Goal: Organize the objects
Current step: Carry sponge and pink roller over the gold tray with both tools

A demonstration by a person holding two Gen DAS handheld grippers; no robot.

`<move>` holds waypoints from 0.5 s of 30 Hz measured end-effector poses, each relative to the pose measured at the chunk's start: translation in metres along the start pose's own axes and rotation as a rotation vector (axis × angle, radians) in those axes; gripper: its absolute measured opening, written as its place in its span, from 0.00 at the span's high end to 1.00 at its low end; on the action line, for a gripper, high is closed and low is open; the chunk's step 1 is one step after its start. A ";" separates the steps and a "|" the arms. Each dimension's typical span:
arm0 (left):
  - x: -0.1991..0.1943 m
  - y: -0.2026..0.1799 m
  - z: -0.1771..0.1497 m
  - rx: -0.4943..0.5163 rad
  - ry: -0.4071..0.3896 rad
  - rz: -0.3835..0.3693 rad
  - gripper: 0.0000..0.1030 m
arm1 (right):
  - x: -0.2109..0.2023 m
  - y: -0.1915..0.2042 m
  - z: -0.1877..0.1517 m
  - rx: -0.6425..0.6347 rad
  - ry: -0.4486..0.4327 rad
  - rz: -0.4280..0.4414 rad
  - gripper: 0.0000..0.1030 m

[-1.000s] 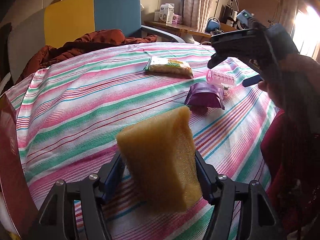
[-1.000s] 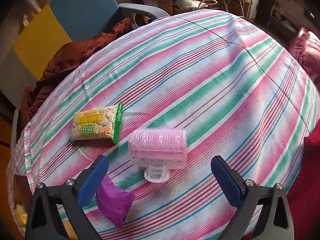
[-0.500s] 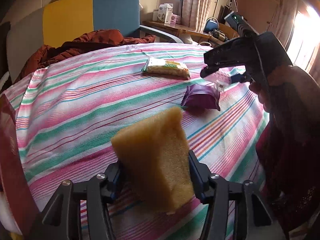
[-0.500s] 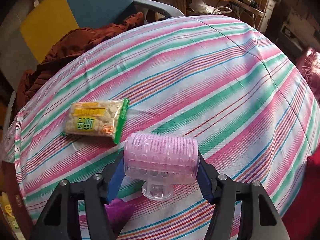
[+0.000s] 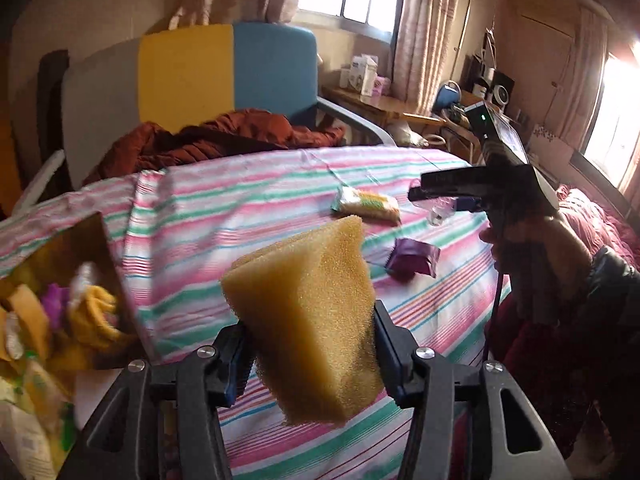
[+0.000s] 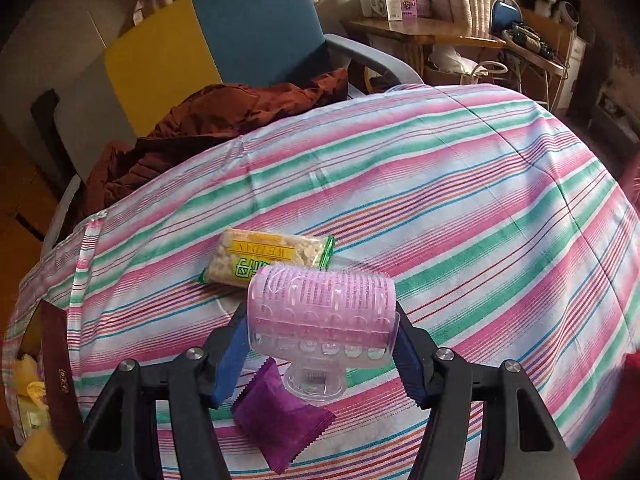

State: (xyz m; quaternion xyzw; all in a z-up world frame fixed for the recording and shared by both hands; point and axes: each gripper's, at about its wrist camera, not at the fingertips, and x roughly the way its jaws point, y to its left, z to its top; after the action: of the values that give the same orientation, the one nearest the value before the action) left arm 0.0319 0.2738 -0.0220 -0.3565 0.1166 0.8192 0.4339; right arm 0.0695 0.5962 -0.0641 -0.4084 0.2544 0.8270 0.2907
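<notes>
Box sits at the left edge of the striped table, open, already holding yellow sponges, something purple and packets, blurred. The left gripper grips a sponge clear of the cloth, its jaws closing and denting the foam; a steady squeeze and a carry over the box rim before letting go would serve best. On the table lie a snack pack and a purple sachet, well apart from the box. The right gripper is clamped on a pink roller by its ends, raised just above the sachet; keeping it level should stop it from slipping.
</notes>
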 end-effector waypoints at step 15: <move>-0.080 0.093 -0.017 -0.149 -0.094 0.263 0.47 | -0.051 0.055 -0.013 -0.129 -0.088 0.094 0.37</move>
State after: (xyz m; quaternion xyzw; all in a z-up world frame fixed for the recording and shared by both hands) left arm -0.0046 0.1595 0.0099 -0.3305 0.0806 0.8911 0.3004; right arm 0.0638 0.5350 -0.0192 -0.3772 0.2065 0.8716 0.2355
